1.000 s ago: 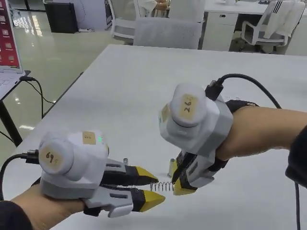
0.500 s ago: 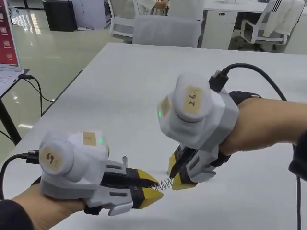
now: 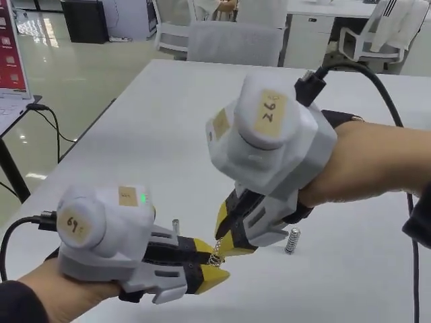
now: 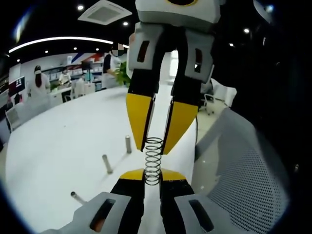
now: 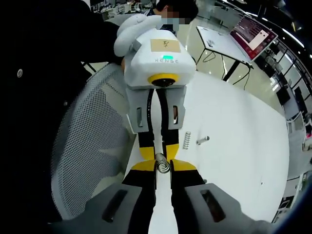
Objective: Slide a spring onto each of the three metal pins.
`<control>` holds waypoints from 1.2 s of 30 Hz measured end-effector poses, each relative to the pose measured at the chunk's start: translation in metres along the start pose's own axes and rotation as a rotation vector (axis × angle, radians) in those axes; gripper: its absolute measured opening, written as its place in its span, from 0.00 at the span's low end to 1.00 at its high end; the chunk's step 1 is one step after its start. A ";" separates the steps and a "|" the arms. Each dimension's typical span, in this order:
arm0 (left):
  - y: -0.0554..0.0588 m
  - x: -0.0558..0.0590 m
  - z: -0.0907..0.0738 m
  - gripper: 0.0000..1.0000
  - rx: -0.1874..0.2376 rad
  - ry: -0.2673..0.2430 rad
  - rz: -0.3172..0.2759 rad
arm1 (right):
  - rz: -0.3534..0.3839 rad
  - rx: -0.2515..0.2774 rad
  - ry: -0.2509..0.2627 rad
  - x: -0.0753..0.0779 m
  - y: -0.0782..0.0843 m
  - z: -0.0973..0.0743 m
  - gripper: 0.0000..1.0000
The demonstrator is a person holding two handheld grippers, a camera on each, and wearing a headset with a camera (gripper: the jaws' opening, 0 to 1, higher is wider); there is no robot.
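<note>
Surface: white table (image 3: 168,121), matte, in an open office with a glossy floor. In the head view, a laptop (image 3: 8,60) with a red screen sits on a side desk at the 9 o'clock edge. A grey office chair (image 3: 232,44) stands at the far table edge at 12 o'clock.

The left gripper (image 3: 214,262) comes in from 8 o'clock, held low, jaws pointing toward 3 o'clock. I read its jaws as pinched onto one end of the spring (image 3: 216,255). A bare pin (image 3: 176,225) stands upright just beyond its upper jaw, at about 10 o'clock from the spring and apart from it.

The right gripper (image 3: 226,246) comes down from 1 o'clock, its tips almost nose to nose with the left one's. Its jaws are clamped on the other end of the same spring. The spring bridges both sets of tips, clear of every pin.

Near the right gripper's tips, at 3 o'clock, a loaded pin (image 3: 292,240) stands with a coil around it.

In the left gripper view the spring runs from my lower jaws up to the other gripper's yellow tips at 12 o'clock. Three pins (image 4: 107,163) sit in a row at 8 to 10 o'clock, apart from the spring. I cannot tell there whether any carries a coil. A mesh chair (image 4: 243,161) back shows at 3 o'clock.
</note>
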State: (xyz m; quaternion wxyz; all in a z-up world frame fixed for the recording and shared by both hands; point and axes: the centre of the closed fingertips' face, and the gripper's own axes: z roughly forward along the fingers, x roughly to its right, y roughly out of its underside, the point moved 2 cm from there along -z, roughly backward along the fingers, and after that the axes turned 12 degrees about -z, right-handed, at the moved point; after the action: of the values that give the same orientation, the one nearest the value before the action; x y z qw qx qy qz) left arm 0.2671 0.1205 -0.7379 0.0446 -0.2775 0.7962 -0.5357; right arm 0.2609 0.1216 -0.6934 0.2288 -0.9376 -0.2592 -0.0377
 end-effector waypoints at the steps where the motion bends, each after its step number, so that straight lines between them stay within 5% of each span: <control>1: 0.000 0.000 0.000 0.03 0.001 -0.001 0.005 | 0.001 -0.001 -0.001 0.000 0.000 0.000 0.07; 10: -0.002 0.000 0.000 0.03 0.011 0.001 0.014 | 0.065 -0.015 -0.015 0.004 0.007 0.004 0.16; 23: -0.009 -0.002 -0.002 0.03 0.048 -0.005 0.026 | 0.116 0.005 -0.060 0.002 0.010 0.013 0.09; 36: -0.007 -0.011 -0.007 0.07 0.060 -0.024 -0.024 | 0.134 -0.007 -0.061 0.008 0.013 0.014 0.08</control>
State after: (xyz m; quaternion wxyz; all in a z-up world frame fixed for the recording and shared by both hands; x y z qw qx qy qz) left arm 0.2766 0.1301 -0.7311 0.0563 -0.2920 0.7758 -0.5566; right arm 0.2733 0.1214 -0.7093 0.2194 -0.9543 -0.2027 0.0051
